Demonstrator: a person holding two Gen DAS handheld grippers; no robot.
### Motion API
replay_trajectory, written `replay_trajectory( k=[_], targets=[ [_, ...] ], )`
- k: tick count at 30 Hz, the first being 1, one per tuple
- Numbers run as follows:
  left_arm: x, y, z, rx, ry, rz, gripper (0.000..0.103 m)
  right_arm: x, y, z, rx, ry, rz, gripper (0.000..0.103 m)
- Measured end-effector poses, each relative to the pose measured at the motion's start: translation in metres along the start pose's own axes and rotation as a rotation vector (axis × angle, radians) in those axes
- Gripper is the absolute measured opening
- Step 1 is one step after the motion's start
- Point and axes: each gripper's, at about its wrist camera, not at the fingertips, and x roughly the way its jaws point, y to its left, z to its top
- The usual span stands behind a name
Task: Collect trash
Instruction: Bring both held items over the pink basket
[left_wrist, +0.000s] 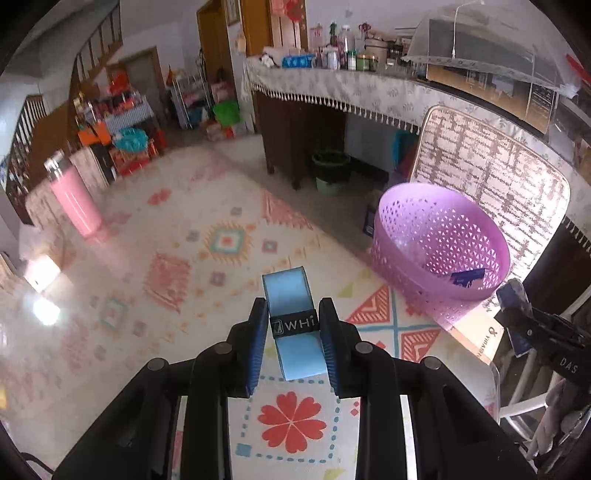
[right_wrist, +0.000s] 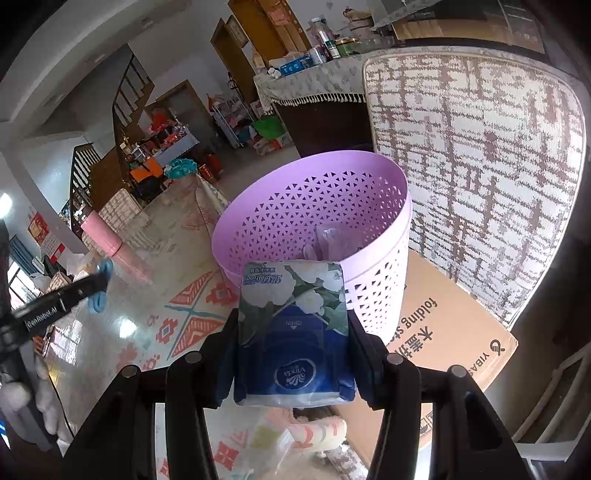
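My left gripper (left_wrist: 294, 334) is shut on a light blue roll (left_wrist: 293, 325) with a black band and holds it above the patterned table, left of the purple perforated basket (left_wrist: 439, 245). My right gripper (right_wrist: 293, 332) is shut on a blue and white tissue pack (right_wrist: 293, 328), held just in front of the purple basket (right_wrist: 314, 221), close to its rim. Clear plastic trash (right_wrist: 328, 236) lies inside the basket. In the left wrist view, the right gripper (left_wrist: 517, 314) shows at the right edge beside the basket. The left gripper (right_wrist: 98, 284) with the blue roll shows at the left of the right wrist view.
A pink bottle (left_wrist: 74, 199) stands at the table's far left. The basket sits partly on a flat cardboard box (right_wrist: 450, 332). A patterned chair back (right_wrist: 480, 177) rises behind the basket. A cluttered counter (left_wrist: 351, 81) stands farther back.
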Motion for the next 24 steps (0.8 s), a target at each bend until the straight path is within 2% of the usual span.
replay_trajectory(
  k=[6,12,24],
  targets=[
    [-0.013,-0.005,-0.002,0.020,-0.028,0.011,0.027,-0.012,0.010,0.002,-0.035,-0.014,-0.018,0.058],
    [-0.021,0.007,-0.012,-0.001,-0.029,0.002,0.027,-0.023,0.029,0.001,-0.069,-0.030,-0.033,0.058],
    [-0.062,0.077,-0.046,-0.124,-0.087,0.061,0.027,-0.032,0.103,-0.013,-0.194,-0.031,-0.019,0.058]
  ],
)
